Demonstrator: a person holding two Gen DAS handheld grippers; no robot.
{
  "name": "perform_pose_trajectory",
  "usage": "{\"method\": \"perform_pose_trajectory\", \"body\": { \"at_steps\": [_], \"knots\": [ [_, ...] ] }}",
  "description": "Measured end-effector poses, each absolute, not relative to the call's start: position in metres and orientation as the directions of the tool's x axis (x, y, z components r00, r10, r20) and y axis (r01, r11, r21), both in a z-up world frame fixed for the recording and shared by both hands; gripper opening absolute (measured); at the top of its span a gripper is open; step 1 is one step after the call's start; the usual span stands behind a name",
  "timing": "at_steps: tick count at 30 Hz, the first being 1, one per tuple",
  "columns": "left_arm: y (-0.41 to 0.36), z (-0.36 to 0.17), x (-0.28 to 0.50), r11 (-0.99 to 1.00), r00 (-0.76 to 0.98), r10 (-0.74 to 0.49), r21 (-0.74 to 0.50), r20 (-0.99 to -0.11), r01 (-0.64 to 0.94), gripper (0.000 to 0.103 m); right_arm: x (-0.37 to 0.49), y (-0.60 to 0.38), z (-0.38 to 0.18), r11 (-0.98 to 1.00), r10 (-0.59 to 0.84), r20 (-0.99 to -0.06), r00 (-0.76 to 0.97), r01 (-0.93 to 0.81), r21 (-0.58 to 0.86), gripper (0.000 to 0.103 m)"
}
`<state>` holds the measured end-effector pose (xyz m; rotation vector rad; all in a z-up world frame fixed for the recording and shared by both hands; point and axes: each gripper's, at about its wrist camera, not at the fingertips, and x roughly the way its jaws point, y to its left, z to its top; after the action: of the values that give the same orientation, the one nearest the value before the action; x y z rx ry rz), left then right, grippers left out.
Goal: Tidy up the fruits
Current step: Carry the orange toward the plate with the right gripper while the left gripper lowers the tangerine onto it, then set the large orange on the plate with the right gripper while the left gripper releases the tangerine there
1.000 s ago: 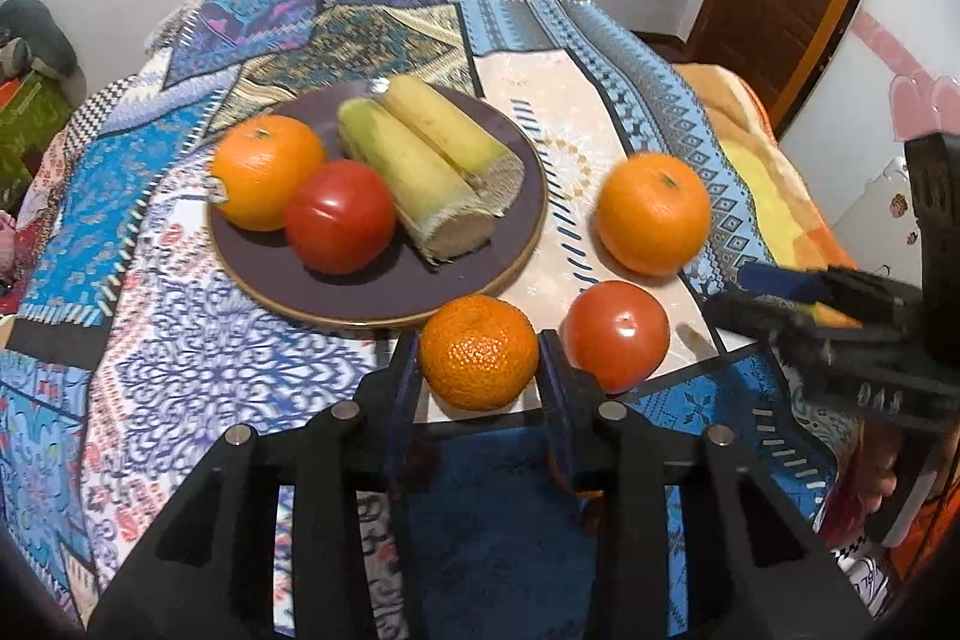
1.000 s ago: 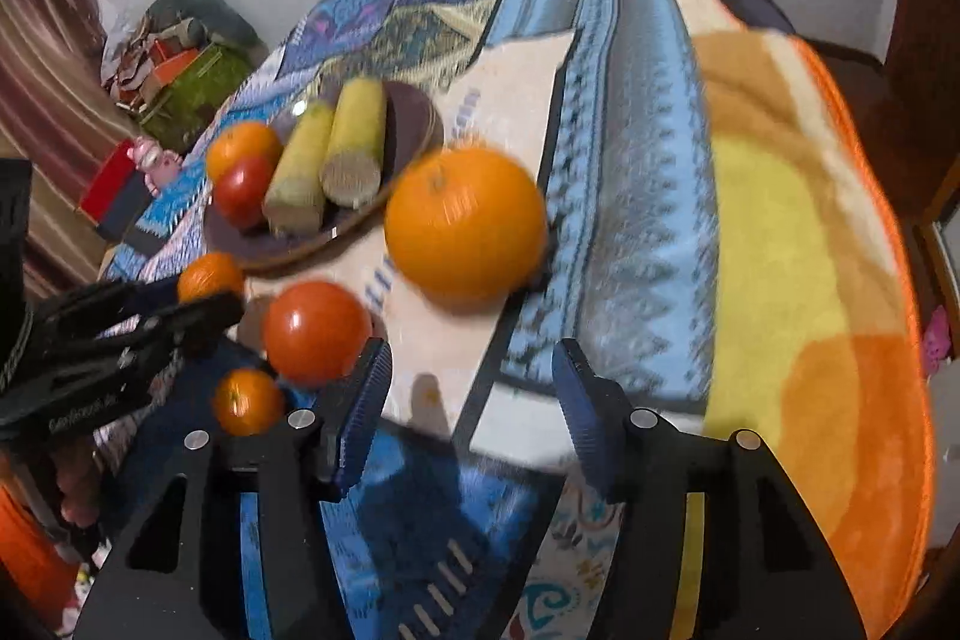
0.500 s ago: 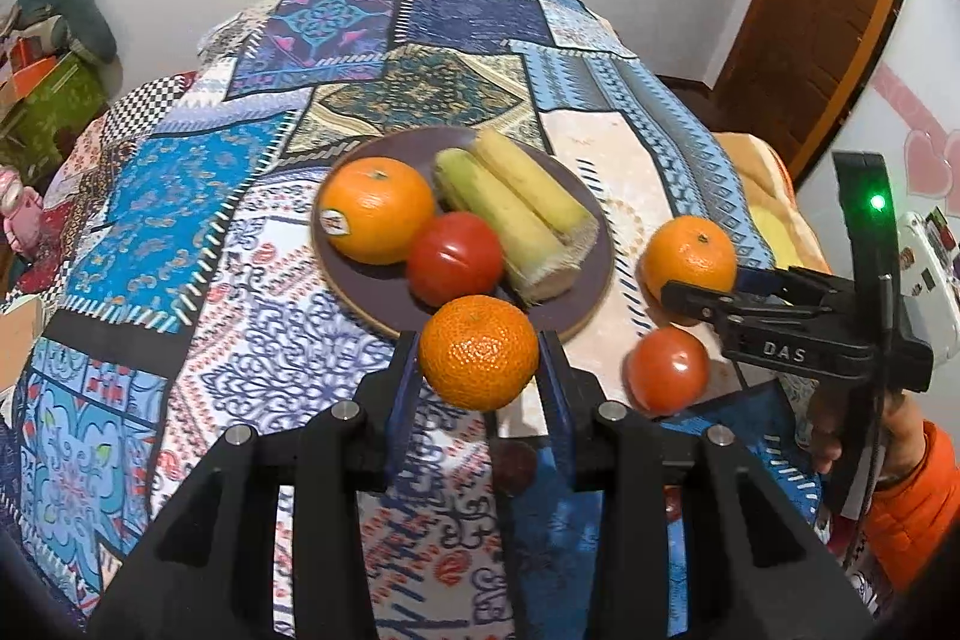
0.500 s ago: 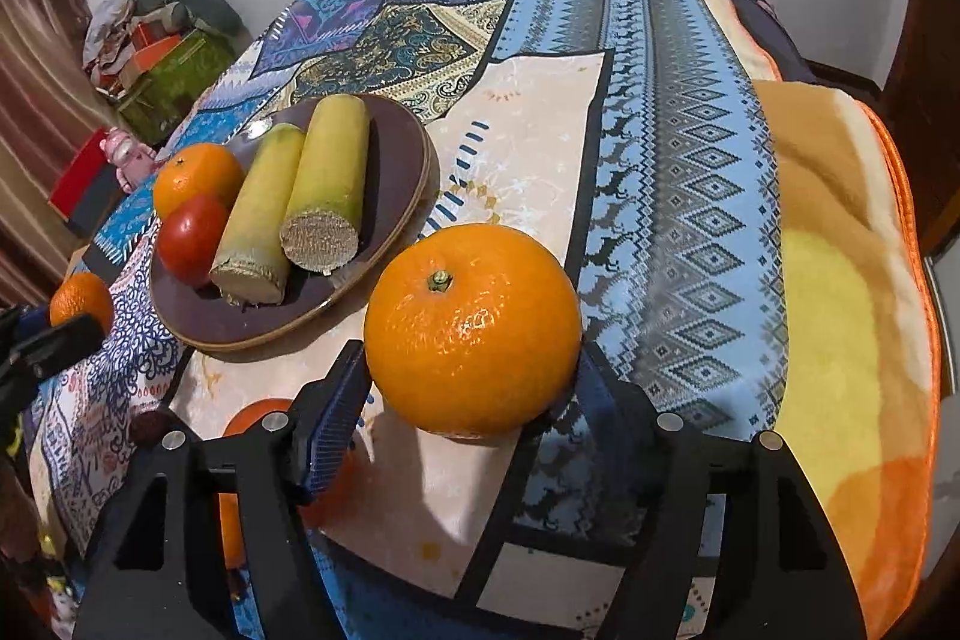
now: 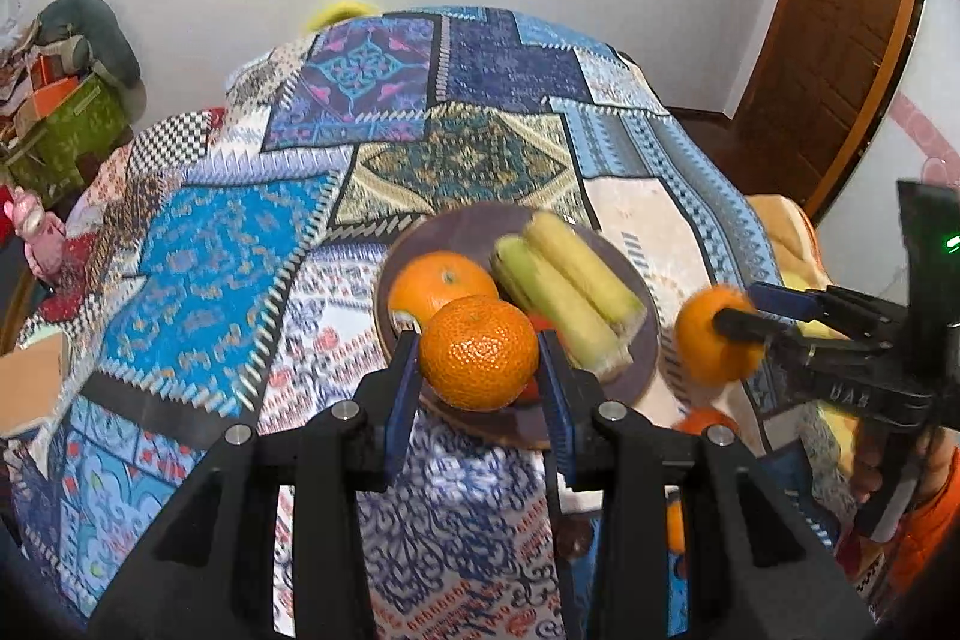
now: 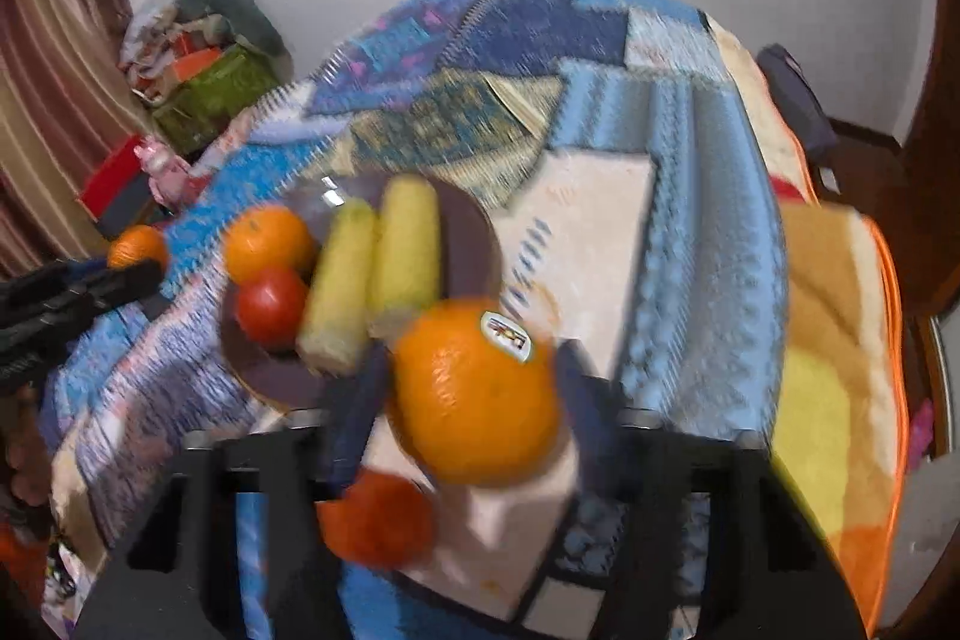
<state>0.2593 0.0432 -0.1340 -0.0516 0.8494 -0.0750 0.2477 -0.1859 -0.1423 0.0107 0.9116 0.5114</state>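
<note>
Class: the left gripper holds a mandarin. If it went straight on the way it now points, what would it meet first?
Most likely the dark plate, around the orange and tomato just beyond the mandarin in the left gripper; depth is unclear.

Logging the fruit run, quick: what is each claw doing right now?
Left claw: closed on the bumpy mandarin.
Right claw: jaws have just been closing, now shut on the stickered orange.

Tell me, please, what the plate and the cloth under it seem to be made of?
The plate looks like glazed ceramic or glass, dark brown: a bright glint sits on its rim in the right wrist view. The cloth looks like soft printed fabric, matte, with patchwork patterns and gentle folds.
</note>
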Motion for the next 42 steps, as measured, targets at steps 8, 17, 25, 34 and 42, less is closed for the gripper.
{"method": "perform_pose_trajectory", "body": {
  "at_steps": [8,17,25,34,42],
  "knots": [
    [0.051,-0.127,0.278,0.995,0.673,-0.091,-0.091,-0.734,0.035,0.038,0.270,-0.160,-0.128,0.865,0.443,-0.750,0.491,-0.454,0.213,0.017],
    [0.047,-0.141,0.271,0.995,0.649,-0.095,-0.080,-0.755,0.053,0.038,0.256,-0.187,-0.175,0.889,0.403,-0.796,0.452,-0.401,0.222,0.067],
    [0.047,-0.139,0.268,0.996,0.652,-0.086,-0.071,-0.753,0.049,0.038,0.248,-0.174,-0.196,0.875,0.400,-0.834,0.380,-0.428,0.225,0.069],
    [0.051,-0.134,0.269,0.997,0.659,-0.076,-0.066,-0.748,0.041,0.038,0.246,-0.180,-0.196,0.876,0.420,-0.823,0.382,-0.408,0.258,0.065],
    [0.061,-0.124,0.288,0.996,0.670,-0.080,-0.076,-0.738,0.035,0.038,0.256,-0.186,-0.167,0.887,0.427,-0.777,0.463,-0.381,0.261,0.064]
  ]
}}
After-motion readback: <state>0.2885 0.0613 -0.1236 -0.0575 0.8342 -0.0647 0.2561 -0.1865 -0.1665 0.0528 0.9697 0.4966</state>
